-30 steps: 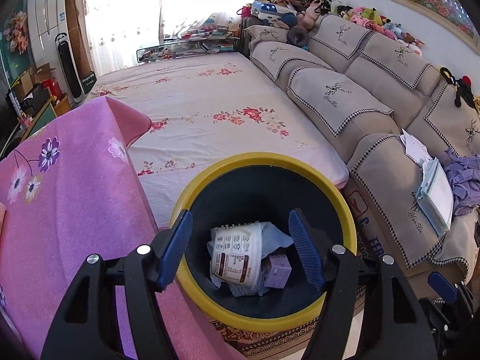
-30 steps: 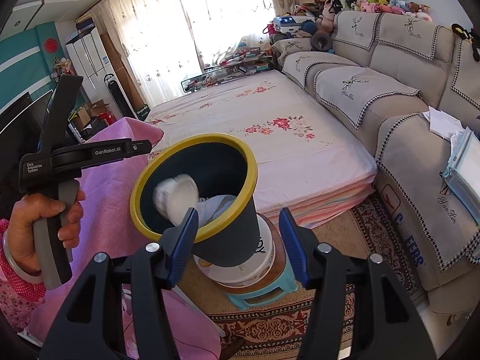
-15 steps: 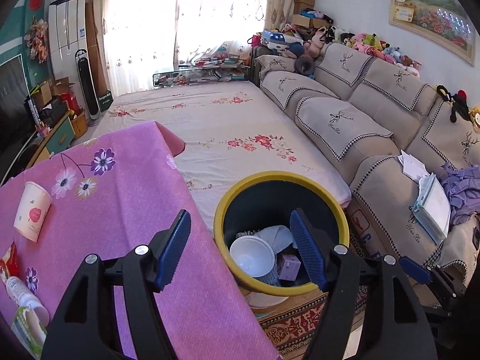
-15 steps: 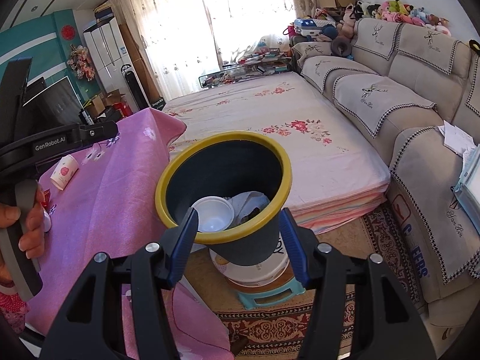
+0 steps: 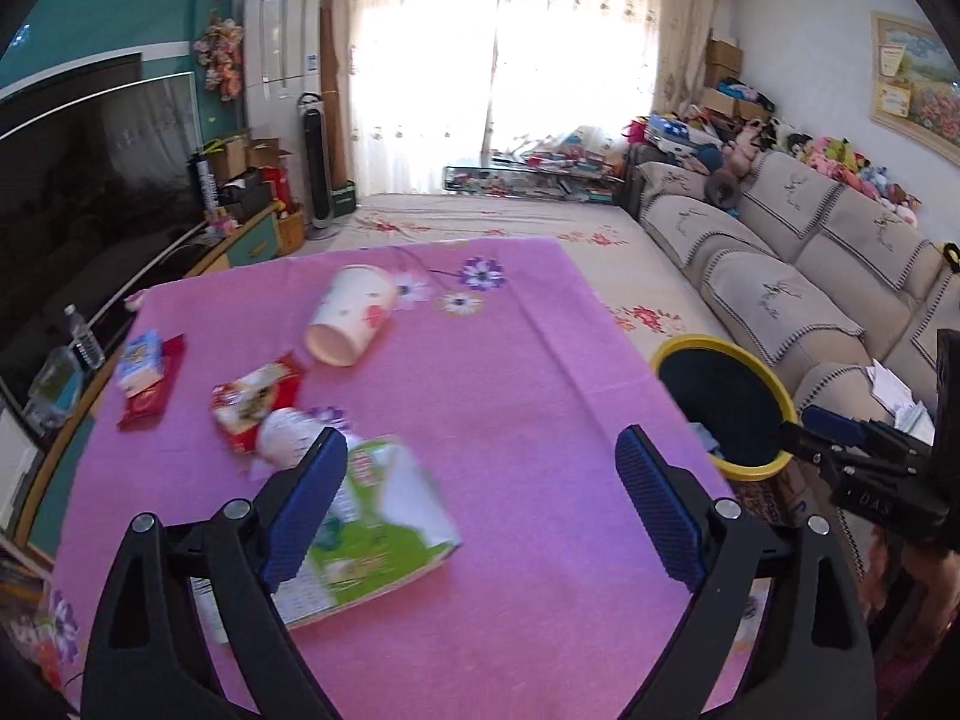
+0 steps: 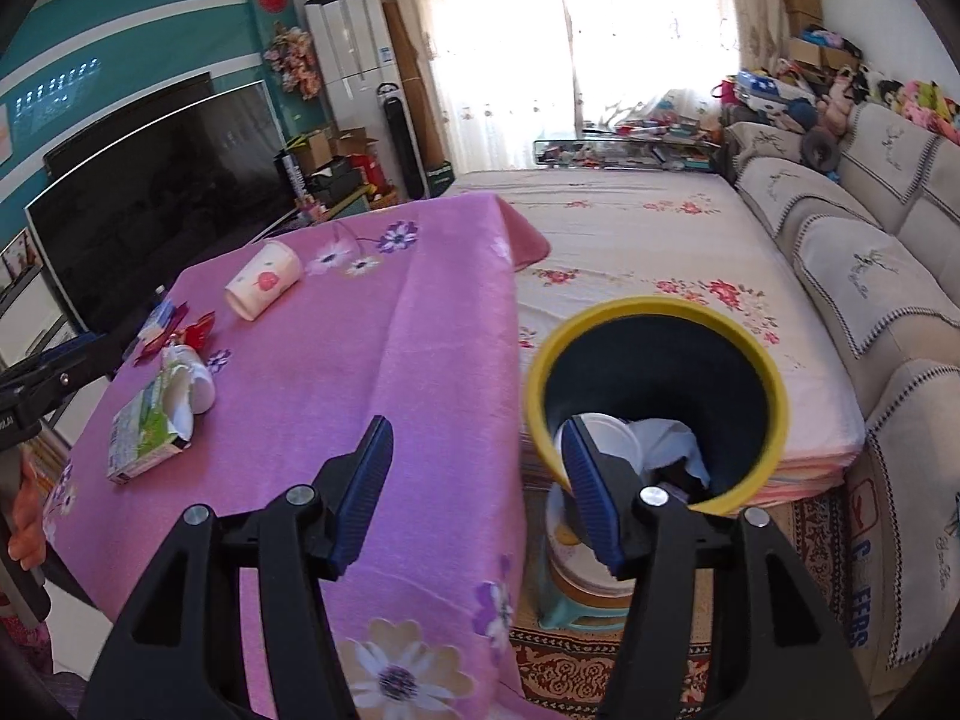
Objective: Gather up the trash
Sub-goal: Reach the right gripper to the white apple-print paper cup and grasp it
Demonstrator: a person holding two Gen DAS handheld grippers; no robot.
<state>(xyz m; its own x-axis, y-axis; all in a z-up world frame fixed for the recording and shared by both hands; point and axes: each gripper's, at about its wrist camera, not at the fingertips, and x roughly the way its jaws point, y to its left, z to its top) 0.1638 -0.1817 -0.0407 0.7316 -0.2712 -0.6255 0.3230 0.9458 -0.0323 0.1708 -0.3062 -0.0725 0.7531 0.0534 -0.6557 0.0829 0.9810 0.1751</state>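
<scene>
The left tool (image 5: 480,510), wide and empty, has been swung from the bin (image 5: 720,408) back over the worktop (image 5: 510,390), the carton (image 5: 372,528) judged next; the right tool (image 6: 477,492) is also held wide.

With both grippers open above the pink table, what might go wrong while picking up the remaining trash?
The green carton lies flat and partly under the left gripper fingers, so it may slide instead of being gripped. The paper cup lies on its side and may roll. The bin stands on stacked supports and may tip.
</scene>
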